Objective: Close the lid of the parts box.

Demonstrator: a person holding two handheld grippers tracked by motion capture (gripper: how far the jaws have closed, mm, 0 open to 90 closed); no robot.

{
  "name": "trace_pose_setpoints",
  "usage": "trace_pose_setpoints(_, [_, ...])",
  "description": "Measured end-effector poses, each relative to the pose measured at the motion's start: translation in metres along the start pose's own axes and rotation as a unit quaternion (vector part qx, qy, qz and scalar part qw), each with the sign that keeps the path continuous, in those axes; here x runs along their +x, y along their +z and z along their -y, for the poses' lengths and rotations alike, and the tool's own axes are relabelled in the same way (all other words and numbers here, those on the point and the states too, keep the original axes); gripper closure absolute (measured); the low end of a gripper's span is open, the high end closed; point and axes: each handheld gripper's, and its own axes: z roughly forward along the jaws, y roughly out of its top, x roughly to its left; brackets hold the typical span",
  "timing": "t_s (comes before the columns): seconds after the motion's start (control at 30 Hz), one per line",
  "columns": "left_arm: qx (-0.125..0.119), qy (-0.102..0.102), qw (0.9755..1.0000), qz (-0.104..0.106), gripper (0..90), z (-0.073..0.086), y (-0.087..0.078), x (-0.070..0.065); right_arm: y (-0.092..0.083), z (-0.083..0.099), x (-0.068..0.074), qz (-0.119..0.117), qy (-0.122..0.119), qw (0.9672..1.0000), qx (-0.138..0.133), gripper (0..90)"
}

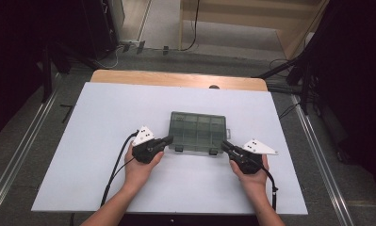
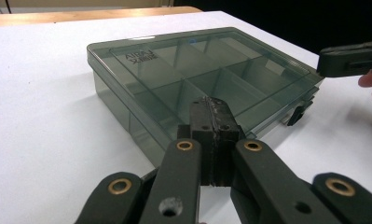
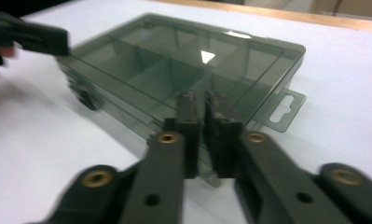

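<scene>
Where both hands rest, smoky translucent divided box (image 1: 197,131) lid down, left gripper (image 1: 169,140) closed, right gripper (image 1: 224,145) slightly parted

We're in a lab-type recording setup: white bench (image 1: 105,141) on a wood top, metal floor rails (image 1: 16,155) both sides, dark stand legs (image 1: 46,70) around it, cables (image 1: 192,28) across grey carpet, black curtains (image 1: 360,70) at the edges.

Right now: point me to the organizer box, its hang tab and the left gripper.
organizer box (image 1: 197,127): high view, middle of the clear lid.
hang tab (image 3: 286,111): right gripper view, flat tab beside the slot.
left gripper (image 1: 169,139): high view, tips of its jaws, at the box's near left corner.
</scene>
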Motion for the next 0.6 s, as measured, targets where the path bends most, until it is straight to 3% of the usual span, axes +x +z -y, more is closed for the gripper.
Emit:
trace_pose_setpoints(0.17, [-0.001,-0.001,1.0,0.0,90.0,0.0,0.0,0.0,-0.018,-0.003,-0.009,0.004,0.011,0.9994,-0.034,52.8])
trace_pose_setpoints(0.23, [-0.001,-0.001,1.0,0.0,90.0,0.0,0.0,0.0,-0.025,-0.003,-0.013,0.002,0.014,0.9988,-0.046,35.2])
trace_pose_setpoints(0.3, [-0.001,0.0,1.0,0.0,90.0,0.0,0.0,0.0,-0.029,-0.003,-0.013,0.019,0.013,0.9987,-0.045,15.1])
trace_pose_setpoints(0.43, [-0.001,-0.002,1.0,0.001,90.0,0.0,0.0,0.0,-0.036,-0.001,-0.012,0.039,0.003,0.9985,-0.038,0.0])
trace_pose_setpoints(0.6, [-0.001,-0.002,1.0,0.0,90.0,0.0,0.0,0.0,-0.042,0.006,-0.014,0.041,-0.008,0.9987,-0.03,0.0])
